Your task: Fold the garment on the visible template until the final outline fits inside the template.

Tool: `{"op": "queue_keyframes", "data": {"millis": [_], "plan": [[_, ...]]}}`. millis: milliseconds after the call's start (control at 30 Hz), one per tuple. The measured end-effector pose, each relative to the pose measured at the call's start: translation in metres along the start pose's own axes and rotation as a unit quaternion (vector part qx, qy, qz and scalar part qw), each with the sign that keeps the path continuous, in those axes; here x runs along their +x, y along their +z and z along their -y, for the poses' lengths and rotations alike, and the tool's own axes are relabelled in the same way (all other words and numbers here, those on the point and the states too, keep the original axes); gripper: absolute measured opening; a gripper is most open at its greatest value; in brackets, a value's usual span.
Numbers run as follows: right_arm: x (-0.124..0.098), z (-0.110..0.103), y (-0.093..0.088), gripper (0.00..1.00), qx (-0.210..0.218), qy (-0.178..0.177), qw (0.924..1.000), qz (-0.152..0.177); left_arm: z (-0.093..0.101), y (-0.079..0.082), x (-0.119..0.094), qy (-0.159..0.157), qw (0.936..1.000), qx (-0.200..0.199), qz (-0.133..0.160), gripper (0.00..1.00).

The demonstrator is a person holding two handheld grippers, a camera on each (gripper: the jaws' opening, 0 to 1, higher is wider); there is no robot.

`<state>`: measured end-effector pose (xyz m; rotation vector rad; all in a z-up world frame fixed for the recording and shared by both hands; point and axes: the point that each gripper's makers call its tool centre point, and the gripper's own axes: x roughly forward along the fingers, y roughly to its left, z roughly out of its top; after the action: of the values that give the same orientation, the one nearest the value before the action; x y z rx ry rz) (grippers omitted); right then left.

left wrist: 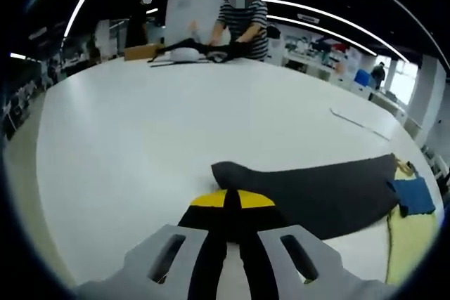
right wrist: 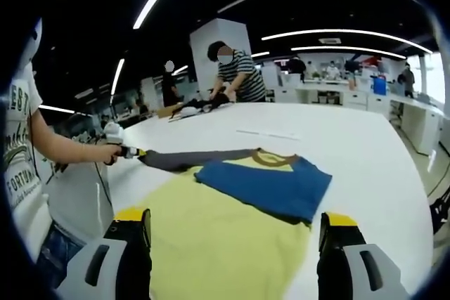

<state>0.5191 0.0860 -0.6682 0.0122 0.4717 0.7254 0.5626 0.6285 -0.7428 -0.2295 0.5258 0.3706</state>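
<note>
The left gripper (left wrist: 232,205), jaws closed on the dark sleeve (left wrist: 316,191) whose length runs toward frame right, sits nearer than the open-jawed right gripper (right wrist: 235,233).

Open-plan lab or workshop hall, dark ceiling with long curved white LED light strips (right wrist: 330,33) at 12 o'clock. Big white round-edged worktable (left wrist: 140,145) takes the middle of the left gripper view. At its far side, 12 o'clock, a person in a black-and-white striped shirt (right wrist: 242,82) handles dark clothing (left wrist: 204,50) beside a brown cardboard box (left wrist: 140,52). White square pillar (right wrist: 211,50) behind. More white benches with cluttered gear (right wrist: 337,79) at 2 o'clock, other people standing there. Window daylight at 3 o'clock.
</note>
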Motion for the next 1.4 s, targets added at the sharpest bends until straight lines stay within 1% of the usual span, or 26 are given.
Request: {"op": "queue_keyframes", "data": {"millis": [200,333,467,667,733,833,1067,1167,1400], "plan": [[0.000,0.000,0.000,0.99,0.002,0.001,1.0000,0.002,0.013,0.009,-0.003,-0.018,0.9997,-0.012,0.011,0.01],[0.001,-0.003,0.001,0.99,0.000,0.004,1.0000,0.001,0.024,0.014,-0.003,-0.029,0.9993,-0.009,0.019,0.01],[0.002,-0.005,-0.001,0.99,-0.001,0.008,1.0000,-0.001,0.032,0.019,-0.003,-0.038,0.9990,0.005,0.023,0.01],[0.003,-0.010,-0.003,0.99,-0.001,0.012,0.9999,-0.005,0.043,0.025,-0.004,-0.053,0.9982,0.005,0.028,0.01],[0.003,-0.010,-0.004,0.99,-0.001,0.013,0.9999,-0.006,0.045,0.026,-0.004,-0.058,0.9979,0.006,0.028,0.01],[0.003,-0.012,-0.004,0.99,-0.001,0.015,0.9999,-0.007,0.054,0.027,-0.005,-0.073,0.9969,0.003,0.029,0.01],[0.003,-0.016,-0.003,0.99,-0.002,0.019,0.9998,-0.005,0.072,0.033,-0.007,-0.092,0.9952,0.002,0.033,0.01],[0.002,-0.017,-0.003,0.99,-0.004,0.019,0.9998,-0.006,0.080,0.035,-0.007,-0.105,0.9939,-0.013,0.033,0.01],[0.001,-0.019,-0.004,0.99,-0.007,0.020,0.9997,-0.008,0.101,0.037,-0.007,-0.122,0.9920,-0.001,0.033,0.01]]}}
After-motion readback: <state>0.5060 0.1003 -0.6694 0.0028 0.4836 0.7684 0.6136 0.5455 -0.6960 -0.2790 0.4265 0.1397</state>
